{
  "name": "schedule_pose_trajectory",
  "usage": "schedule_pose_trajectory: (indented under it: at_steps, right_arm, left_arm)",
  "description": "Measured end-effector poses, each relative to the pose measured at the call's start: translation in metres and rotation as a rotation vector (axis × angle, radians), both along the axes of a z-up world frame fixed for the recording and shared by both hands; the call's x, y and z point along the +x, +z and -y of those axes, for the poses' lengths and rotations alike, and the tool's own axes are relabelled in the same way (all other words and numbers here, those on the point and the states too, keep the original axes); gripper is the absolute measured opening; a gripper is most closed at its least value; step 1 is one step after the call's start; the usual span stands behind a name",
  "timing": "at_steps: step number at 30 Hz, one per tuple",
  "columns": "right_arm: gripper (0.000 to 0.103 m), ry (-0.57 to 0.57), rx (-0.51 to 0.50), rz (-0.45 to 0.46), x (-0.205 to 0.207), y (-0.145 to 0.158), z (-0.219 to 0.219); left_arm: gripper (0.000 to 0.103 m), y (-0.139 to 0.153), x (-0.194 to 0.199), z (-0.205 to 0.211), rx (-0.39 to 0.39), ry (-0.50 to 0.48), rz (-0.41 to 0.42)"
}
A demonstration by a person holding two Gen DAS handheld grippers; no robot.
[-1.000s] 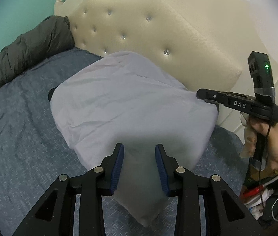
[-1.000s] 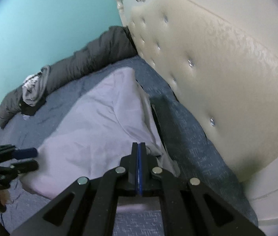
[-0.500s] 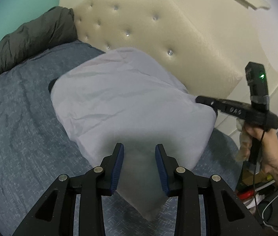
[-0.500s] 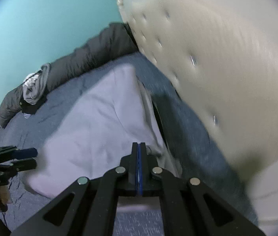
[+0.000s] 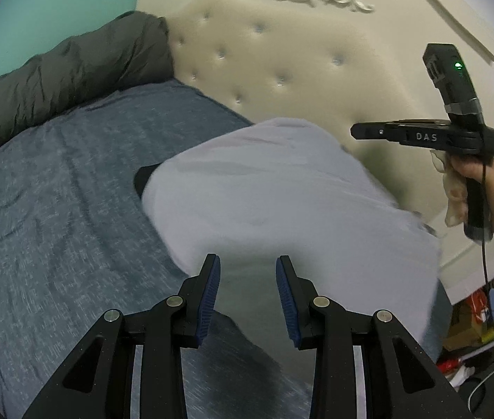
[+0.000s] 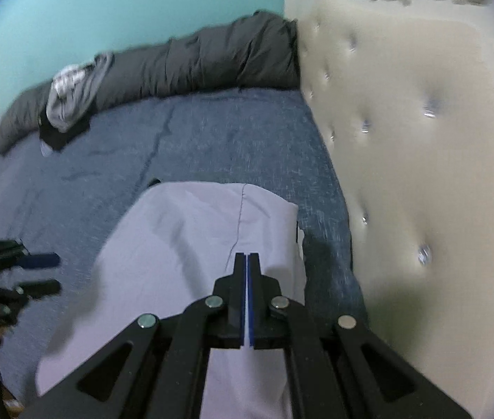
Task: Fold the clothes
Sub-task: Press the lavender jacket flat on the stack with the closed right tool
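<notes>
the left gripper [image 5: 248, 300] has its jaws spread apart with nothing between them, poised over the near edge of the pale lilac garment [image 5: 281, 209]. the right gripper [image 6: 248, 300] has its jaws pressed together; no cloth shows between them, though the garment sits right under the tips. the garment lies on the blue bed [image 5: 54, 192], near the headboard [image 5: 299, 70] at two o'clock. it looks thin, soft and light, so it should drape and slide; i'd pinch an edge or corner. the right view alone shows its seam and a grey bundle [image 6: 72, 94] at ten o'clock; the left alone shows the person's hand [image 5: 491, 192].
</notes>
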State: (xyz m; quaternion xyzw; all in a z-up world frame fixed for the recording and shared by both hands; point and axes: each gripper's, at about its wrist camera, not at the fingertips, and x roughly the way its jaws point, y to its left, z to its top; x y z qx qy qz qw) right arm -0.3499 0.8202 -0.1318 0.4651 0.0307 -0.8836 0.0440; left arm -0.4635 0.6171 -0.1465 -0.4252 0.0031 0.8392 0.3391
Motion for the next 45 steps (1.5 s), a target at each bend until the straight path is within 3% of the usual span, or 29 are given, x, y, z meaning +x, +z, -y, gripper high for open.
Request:
schedule_pose_trajectory:
  at_steps: [9,16,24,33,45]
  right_arm:
    - [0.0,-0.011,0.127,0.155,-0.058,-0.062,-0.009]
    - [0.0,-0.076,0.075,0.247,-0.057,-0.097,-0.032]
    - [0.0,-0.115,-0.066,0.088,-0.026,-0.038,-0.043]
    - [0.0,-0.154,-0.143,0.025,0.04,0.001,-0.053]
    - [0.0,-0.191,-0.205,-0.07,0.12,0.041,-0.027]
  left_arm:
    - [0.036,-0.025,-0.023,0.021,-0.001,0.025,0.008]
    - [0.036,-0.039,-0.026,0.025,-0.012,0.023,0.017]
    - [0.037,-0.021,-0.015,0.02,-0.005,0.011,0.013]
    - [0.037,0.015,0.022,0.014,-0.002,-0.015,-0.009]
    - [0.037,0.071,0.073,0.014,0.01,-0.02,-0.039]
